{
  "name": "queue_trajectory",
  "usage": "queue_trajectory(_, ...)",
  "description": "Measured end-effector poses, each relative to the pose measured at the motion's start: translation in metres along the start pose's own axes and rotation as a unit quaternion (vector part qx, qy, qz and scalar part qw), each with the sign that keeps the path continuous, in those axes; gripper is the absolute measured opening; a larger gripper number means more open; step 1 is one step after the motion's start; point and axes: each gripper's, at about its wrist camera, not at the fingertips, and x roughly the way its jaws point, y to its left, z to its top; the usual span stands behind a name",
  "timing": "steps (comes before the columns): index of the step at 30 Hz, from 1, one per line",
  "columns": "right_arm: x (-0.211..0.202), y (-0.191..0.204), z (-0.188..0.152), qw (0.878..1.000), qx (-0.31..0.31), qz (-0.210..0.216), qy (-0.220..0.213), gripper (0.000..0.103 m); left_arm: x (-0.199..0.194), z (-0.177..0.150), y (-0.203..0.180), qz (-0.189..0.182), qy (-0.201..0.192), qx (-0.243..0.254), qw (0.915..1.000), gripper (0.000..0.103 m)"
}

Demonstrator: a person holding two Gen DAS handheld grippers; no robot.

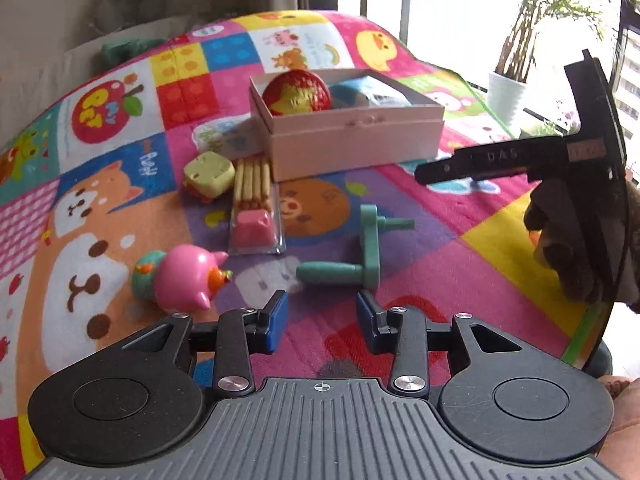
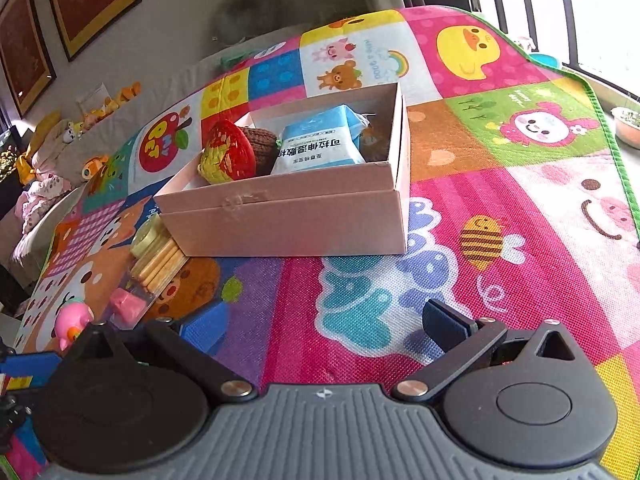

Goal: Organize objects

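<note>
1. Box [image 2: 288,216] sits open mid-mat [image 2: 520,208], its lid apparently nested under it. It already holds a red-and-yellow woven fruit [image 2: 228,152], a brown knitted piece [image 2: 260,144] and a blue wipes pack [image 2: 316,140]. Judged: it is the collecting bin, and sorting is part done.
2. Left gripper [image 1: 322,316] points down at the mat just short of the green peg toy [image 1: 360,248]. Jaws part-spread, nothing between the blue pads. The peg toy lies in line with the gap — likely the next pick.
3. Right gripper [image 2: 320,326] hangs over bare mat in front of the box, jaws spread full and empty. Judged: parked out of the way, or just rid of a load.
4. Loose items left of the box: cheese cube [image 1: 209,174], biscuit-stick tray [image 1: 256,208] with a pink block at its near end, and a pig figure [image 1: 186,276] on its side.
5. Obstacles: the tray lies just beside the peg toy, the pig just beside the left jaw — a wide approach could nudge either. The near wall of the box must be cleared on any drop.
6. Surroundings: soft toys by the wall [image 2: 52,152], potted plant [image 1: 516,76] at the window.
</note>
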Motion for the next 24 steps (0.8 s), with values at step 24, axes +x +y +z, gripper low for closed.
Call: queue_trajectory(24,0.008,0.013,-0.002,0.998,-0.047,-0.034,0.025,0.103,0.001,0.003,-0.015,-0.016,-0.019,0.02,0.9995,0.051)
